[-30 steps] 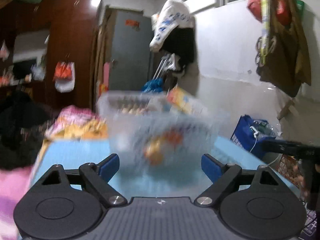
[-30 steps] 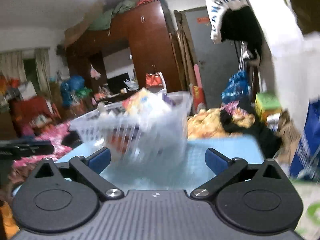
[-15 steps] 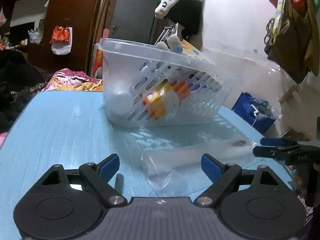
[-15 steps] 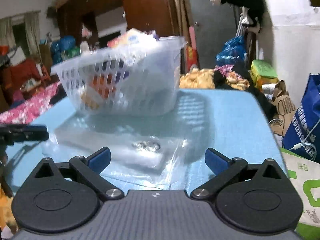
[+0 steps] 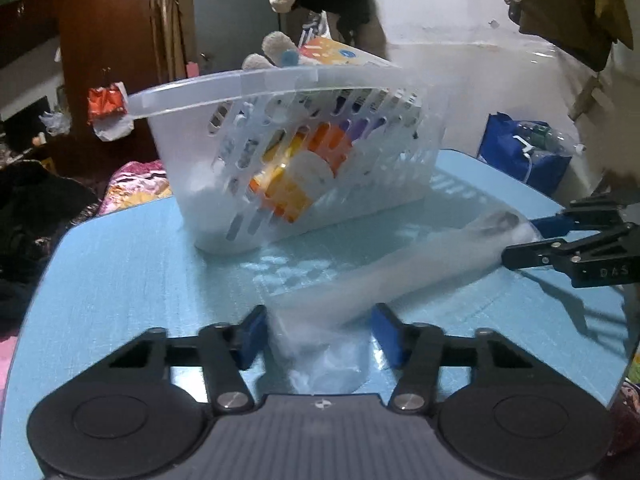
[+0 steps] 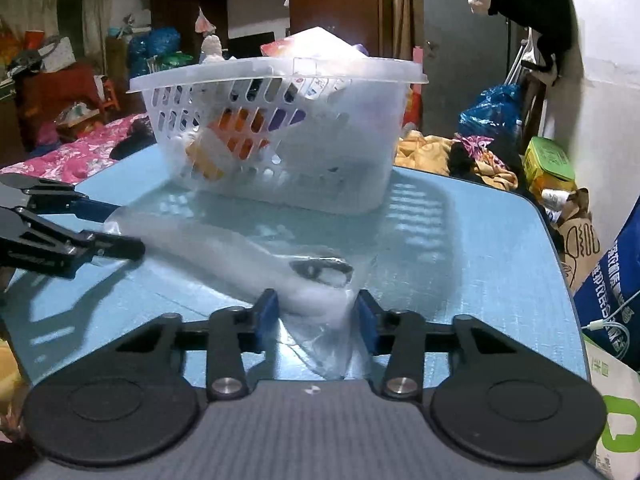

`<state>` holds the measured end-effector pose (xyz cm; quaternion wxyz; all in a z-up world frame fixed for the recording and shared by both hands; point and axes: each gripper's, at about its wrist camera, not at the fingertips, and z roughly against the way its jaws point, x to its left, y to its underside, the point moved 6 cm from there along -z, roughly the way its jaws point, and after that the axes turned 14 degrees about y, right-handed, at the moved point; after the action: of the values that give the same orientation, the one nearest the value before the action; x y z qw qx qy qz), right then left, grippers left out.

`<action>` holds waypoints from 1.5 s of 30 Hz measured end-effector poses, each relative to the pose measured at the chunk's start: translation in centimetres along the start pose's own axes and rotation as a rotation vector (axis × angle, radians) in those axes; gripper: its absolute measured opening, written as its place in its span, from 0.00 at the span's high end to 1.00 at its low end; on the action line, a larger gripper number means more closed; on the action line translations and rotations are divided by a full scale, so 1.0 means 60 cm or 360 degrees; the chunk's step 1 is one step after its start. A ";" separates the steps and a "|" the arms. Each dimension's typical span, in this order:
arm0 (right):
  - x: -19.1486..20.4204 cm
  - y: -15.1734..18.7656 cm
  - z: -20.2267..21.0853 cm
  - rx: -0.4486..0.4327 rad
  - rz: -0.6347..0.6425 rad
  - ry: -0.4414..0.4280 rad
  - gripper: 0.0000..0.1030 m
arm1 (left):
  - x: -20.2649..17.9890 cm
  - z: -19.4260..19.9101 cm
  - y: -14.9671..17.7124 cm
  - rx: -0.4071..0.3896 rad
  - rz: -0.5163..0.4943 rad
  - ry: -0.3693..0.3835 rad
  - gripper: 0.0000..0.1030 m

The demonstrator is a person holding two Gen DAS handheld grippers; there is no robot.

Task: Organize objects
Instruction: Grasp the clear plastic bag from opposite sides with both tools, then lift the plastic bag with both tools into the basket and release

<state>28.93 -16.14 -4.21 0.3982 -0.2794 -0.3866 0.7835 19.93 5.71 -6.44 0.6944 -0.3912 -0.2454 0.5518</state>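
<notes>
A clear plastic bag (image 5: 400, 276) with something white inside lies lengthwise on the blue table (image 5: 140, 280), in front of a white slotted basket (image 5: 240, 84) full of packets. My left gripper (image 5: 318, 336) straddles one end of the bag, its jaws closing, and no firm pinch shows. My right gripper (image 6: 316, 316) straddles the other end of the bag (image 6: 224, 248); its jaws are closing too, and the crumpled plastic reaches both blue pads. Each gripper shows in the other's view: the right gripper (image 5: 520, 240) and the left gripper (image 6: 124, 232).
The basket (image 6: 280, 68) stands mid-table just behind the bag, on the table (image 6: 460, 260). Beyond the table's edge are a blue shopping bag (image 5: 520, 156), a bed with pink bedding (image 6: 76, 152) and piled clothes (image 6: 476, 152). A dark wardrobe and a grey door stand behind.
Both grippers have dropped and tilted down onto the bag's two ends. Their jaws, wide apart in the earlier frames, have narrowed around the plastic. The basket looms closer in both views.
</notes>
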 end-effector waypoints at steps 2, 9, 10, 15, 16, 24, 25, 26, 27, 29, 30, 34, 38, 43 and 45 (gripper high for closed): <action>0.004 0.000 0.003 -0.0016 0.0018 0.0010 0.64 | 0.002 0.005 0.000 -0.0018 0.0009 0.0006 0.57; 0.014 0.006 0.014 -0.0097 0.0052 0.0017 0.77 | -0.017 0.018 0.001 -0.0110 -0.0076 0.0024 0.74; 0.013 0.005 0.016 -0.0106 0.0041 0.0011 0.79 | -0.017 0.020 0.000 -0.0128 -0.0085 0.0025 0.74; 0.019 0.006 0.026 -0.0163 0.0038 0.0046 0.83 | -0.027 0.034 0.002 -0.0223 -0.0109 0.0073 0.75; 0.020 0.007 0.031 -0.0179 0.0039 0.0053 0.83 | -0.030 0.039 0.003 -0.0246 -0.0124 0.0075 0.75; 0.018 0.005 0.067 -0.0296 -0.0006 0.0057 0.84 | -0.050 0.072 -0.004 -0.0377 -0.0186 0.0120 0.75; 0.018 0.002 0.070 -0.0306 -0.0006 0.0057 0.84 | -0.051 0.075 -0.006 -0.0384 -0.0189 0.0119 0.75; 0.019 -0.002 0.073 -0.0318 -0.0006 0.0056 0.84 | -0.052 0.078 -0.009 -0.0397 -0.0190 0.0117 0.75; 0.018 -0.007 0.078 -0.0333 -0.0004 0.0054 0.84 | -0.052 0.082 -0.012 -0.0409 -0.0189 0.0118 0.75; 0.019 -0.019 0.085 -0.0358 -0.0002 0.0048 0.84 | -0.052 0.093 -0.021 -0.0438 -0.0190 0.0117 0.75; 0.019 -0.030 0.091 -0.0378 -0.0002 0.0041 0.84 | -0.051 0.102 -0.029 -0.0466 -0.0190 0.0111 0.75; 0.017 -0.090 0.117 -0.0480 -0.0009 0.0031 0.86 | -0.052 0.140 -0.075 -0.0581 -0.0222 0.0046 0.75; 0.020 -0.178 0.130 -0.0580 -0.0031 0.0025 0.86 | -0.040 0.170 -0.158 -0.0692 -0.0243 -0.0137 0.75; 0.039 -0.277 0.100 -0.0610 -0.0047 0.0086 0.87 | 0.013 0.152 -0.254 -0.0678 -0.0122 -0.0323 0.75; 0.049 -0.301 0.073 -0.0576 -0.0033 0.0118 0.87 | 0.042 0.126 -0.276 -0.0627 -0.0062 -0.0364 0.75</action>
<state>31.47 -8.42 12.75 0.3634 -0.3710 -0.5093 0.6862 24.25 8.76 11.14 0.5828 -0.4493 -0.4331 0.5205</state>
